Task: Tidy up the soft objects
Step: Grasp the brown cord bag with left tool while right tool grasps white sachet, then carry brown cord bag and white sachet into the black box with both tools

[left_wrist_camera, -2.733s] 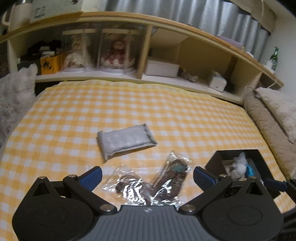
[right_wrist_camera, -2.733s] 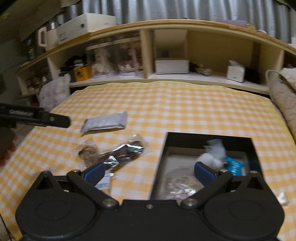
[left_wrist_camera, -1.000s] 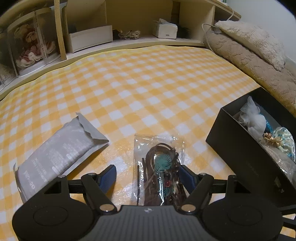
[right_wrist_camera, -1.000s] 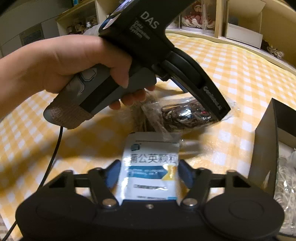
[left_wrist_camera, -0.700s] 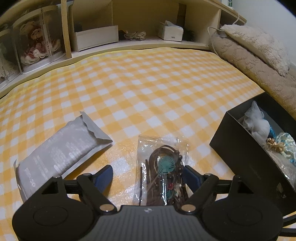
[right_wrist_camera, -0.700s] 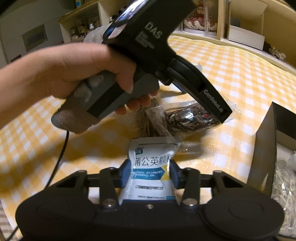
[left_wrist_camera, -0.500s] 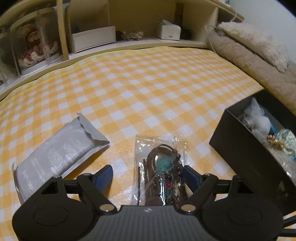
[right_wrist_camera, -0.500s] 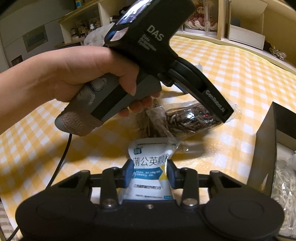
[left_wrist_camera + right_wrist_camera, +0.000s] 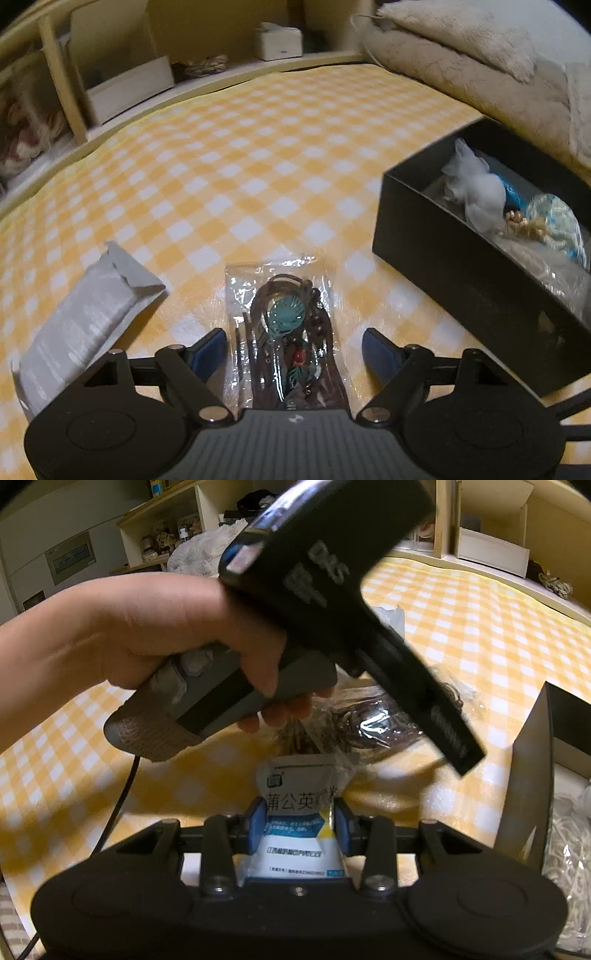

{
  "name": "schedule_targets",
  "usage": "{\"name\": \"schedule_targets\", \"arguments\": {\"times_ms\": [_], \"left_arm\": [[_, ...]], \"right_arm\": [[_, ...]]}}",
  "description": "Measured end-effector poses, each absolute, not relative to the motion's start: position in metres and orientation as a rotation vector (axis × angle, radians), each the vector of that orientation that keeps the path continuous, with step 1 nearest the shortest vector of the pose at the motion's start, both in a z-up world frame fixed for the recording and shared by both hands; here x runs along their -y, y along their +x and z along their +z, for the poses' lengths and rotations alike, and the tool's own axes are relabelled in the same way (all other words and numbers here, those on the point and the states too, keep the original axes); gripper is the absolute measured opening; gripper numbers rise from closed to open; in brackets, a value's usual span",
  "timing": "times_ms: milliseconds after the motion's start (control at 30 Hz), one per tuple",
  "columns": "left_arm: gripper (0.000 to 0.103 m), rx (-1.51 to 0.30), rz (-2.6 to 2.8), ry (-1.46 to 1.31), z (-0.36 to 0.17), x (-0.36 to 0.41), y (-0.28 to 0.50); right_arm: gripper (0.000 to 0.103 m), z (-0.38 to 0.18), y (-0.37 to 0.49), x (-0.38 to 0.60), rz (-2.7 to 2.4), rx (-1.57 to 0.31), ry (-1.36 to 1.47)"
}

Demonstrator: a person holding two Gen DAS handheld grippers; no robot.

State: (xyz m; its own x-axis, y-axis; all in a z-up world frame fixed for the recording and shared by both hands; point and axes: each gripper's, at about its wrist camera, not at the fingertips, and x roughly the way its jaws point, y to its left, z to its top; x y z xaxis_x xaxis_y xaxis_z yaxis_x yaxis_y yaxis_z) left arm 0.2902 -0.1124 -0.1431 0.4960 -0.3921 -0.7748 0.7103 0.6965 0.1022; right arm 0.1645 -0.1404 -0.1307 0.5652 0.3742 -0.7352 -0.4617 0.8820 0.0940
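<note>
My right gripper (image 9: 300, 824) is shut on a white and blue sachet (image 9: 301, 812) and holds it just above the checked cloth. My left gripper (image 9: 293, 352) is open, its blue fingers on either side of a clear bag of brown cords with a teal charm (image 9: 286, 325), which lies on the cloth. The same bag (image 9: 373, 723) shows in the right wrist view under the left gripper's body (image 9: 332, 602). A grey pouch (image 9: 85, 325) lies to the left. A black box (image 9: 465, 269) at the right holds several soft items.
The yellow checked cloth (image 9: 258, 166) covers the surface. A wooden shelf unit (image 9: 122, 85) runs along the back. Fluffy beige pillows (image 9: 472, 55) lie at the far right, behind the box. The box's wall (image 9: 528, 794) stands close to my right gripper.
My right gripper has closed on the sachet and lifted it slightly. My left gripper has swung a little toward the right, with the clear bag staying between its open fingers.
</note>
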Motion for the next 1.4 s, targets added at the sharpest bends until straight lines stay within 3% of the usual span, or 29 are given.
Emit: {"name": "schedule_targets", "arguments": {"times_ms": [167, 267, 800, 1400], "left_arm": [[0.04, -0.814, -0.667, 0.429, -0.135, 0.108, 0.292], [0.029, -0.816, -0.645, 0.388, -0.131, 0.102, 0.293], [0.026, -0.72, -0.519, 0.269, -0.071, 0.079, 0.284], [0.026, -0.61, -0.477, 0.102, -0.005, 0.07, 0.236]], "right_arm": [[0.039, -0.131, 0.167, 0.142, 0.496, -0.84, -0.113], [0.038, -0.13, 0.168, 0.144, 0.493, -0.844, -0.11], [0.036, -0.1, 0.165, 0.164, 0.393, -0.778, -0.071], [0.036, -0.03, 0.146, 0.237, 0.226, -0.571, 0.061]]}}
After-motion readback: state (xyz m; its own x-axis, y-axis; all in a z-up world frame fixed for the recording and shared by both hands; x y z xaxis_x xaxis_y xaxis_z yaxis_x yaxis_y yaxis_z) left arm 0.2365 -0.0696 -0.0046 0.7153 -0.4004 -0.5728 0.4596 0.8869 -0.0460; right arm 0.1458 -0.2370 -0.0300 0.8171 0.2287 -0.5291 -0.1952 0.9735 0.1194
